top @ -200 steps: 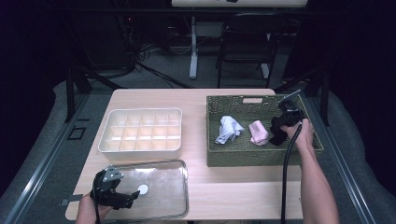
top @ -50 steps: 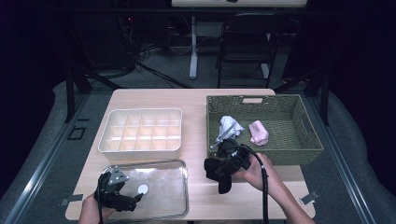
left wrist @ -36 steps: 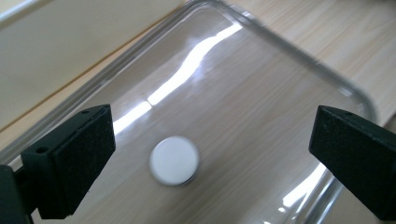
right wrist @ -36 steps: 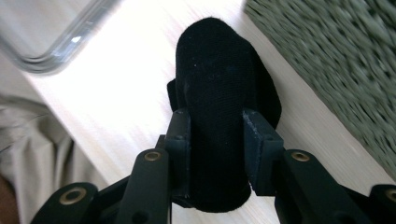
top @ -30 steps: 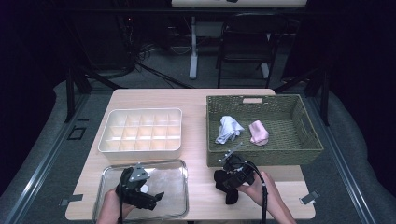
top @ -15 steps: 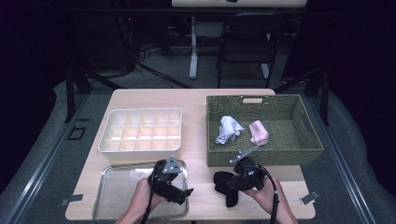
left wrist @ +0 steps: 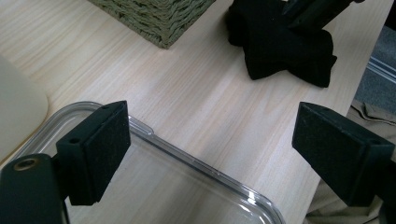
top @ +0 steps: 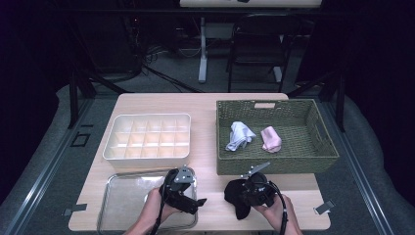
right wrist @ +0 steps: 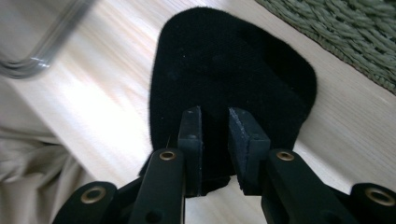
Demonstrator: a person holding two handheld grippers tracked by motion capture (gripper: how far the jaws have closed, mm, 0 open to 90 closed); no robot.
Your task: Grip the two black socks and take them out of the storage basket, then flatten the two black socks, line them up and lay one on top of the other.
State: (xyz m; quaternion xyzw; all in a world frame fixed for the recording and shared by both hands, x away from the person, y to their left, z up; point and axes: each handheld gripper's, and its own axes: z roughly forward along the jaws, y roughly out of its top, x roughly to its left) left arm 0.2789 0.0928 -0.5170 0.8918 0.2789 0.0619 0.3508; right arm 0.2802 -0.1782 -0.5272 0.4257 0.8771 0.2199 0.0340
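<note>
right gripper [top: 243, 194]: nearest the person, low over the near right part of the table [top: 215, 105]; its jaws stand almost together with a fold of the black sock [top: 237, 196] pinched between them, and they have just been closing on it.
black sock: lies flat on the bare wood between the clear tray [top: 128, 206] and the near wall of the woven basket [top: 276, 163]; in the right gripper view it spreads out ahead of the pads [right wrist: 190, 140], rounded end away from them.
left gripper [top: 196, 204]: over the near right corner of the clear tray, jaws spread wide with nothing between them, having just closed a little; in the left gripper view it looks toward the sock [left wrist: 280, 44].
step in hand: judged, the sock is out of the basket and the right gripper holds it down on the table so that the other gripper can take hold.
next move: probably calls for the left gripper to cross the short gap to the sock's free end and close on it, perhaps for folding before it goes into the divided box [top: 148, 141].
farther off: the divided box sits behind the tray; the basket holds 1 white sock [top: 240, 135] and 1 pink sock [top: 270, 139].
hard to make out: how much cloth sits between the right pads; whether the sock is 1 layer or doubled; both hands are cut off at the bottom edge.
</note>
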